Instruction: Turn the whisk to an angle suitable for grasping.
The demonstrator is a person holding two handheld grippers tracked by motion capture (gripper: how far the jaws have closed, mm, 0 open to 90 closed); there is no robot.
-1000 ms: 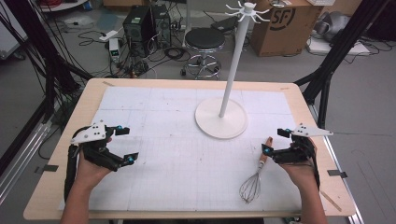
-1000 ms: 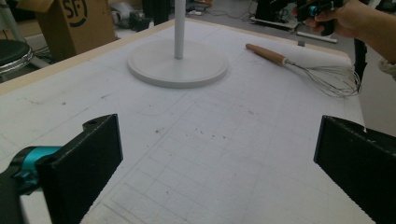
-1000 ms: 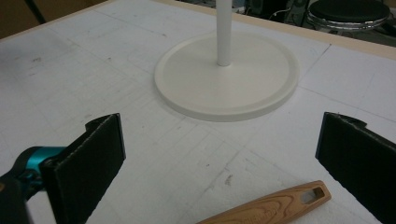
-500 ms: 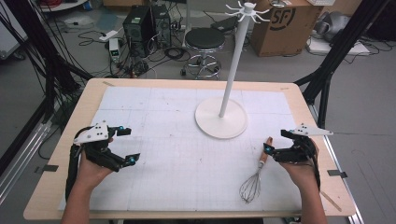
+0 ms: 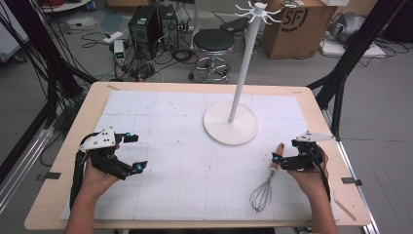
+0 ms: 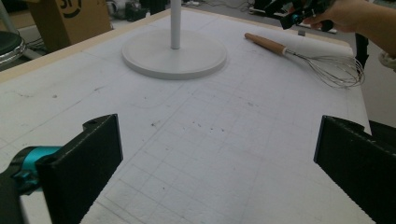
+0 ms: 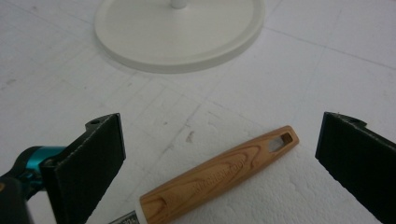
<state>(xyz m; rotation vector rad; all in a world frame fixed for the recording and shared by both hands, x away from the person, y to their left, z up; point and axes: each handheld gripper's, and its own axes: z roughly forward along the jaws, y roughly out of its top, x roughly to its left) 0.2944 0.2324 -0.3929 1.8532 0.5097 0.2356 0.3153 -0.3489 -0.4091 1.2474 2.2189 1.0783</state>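
A: Over on the person's right, the right tongs [image 5: 286, 157] sit low over the white mat [image 5: 185, 146], jaws spread wide and gripping nothing.

B: And the whisk [image 5: 267, 183] lies flat on that mat, right there. In the right gripper view its wooden handle [image 7: 219, 176] runs between the two black jaws, clear of both, with the hanging slot at the handle's tip pointing toward the stand.

A: Wire end toward the person, handle end toward the far side of the table [image 5: 92, 105], as the high view has it. The handle tip sits just beside the right tongs' teal-tipped jaw.

B: Now the left tongs [image 5: 132, 152]: released as well, jaws far apart, nothing between them but gridded mat. The left hand [image 5: 97, 178] rests near the table's near-left corner, well apart from the whisk.

A: In the left gripper view the whisk's wire loops [image 6: 336, 70] show across the mat, with the right hand [image 6: 345, 14] above them.

B: Between the two, farther back, stands the white hook stand [image 5: 231, 122]: round base on the mat, thin pole rising upright, hooks at the top.

A: The base lies near the whisk's handle, not touching it.
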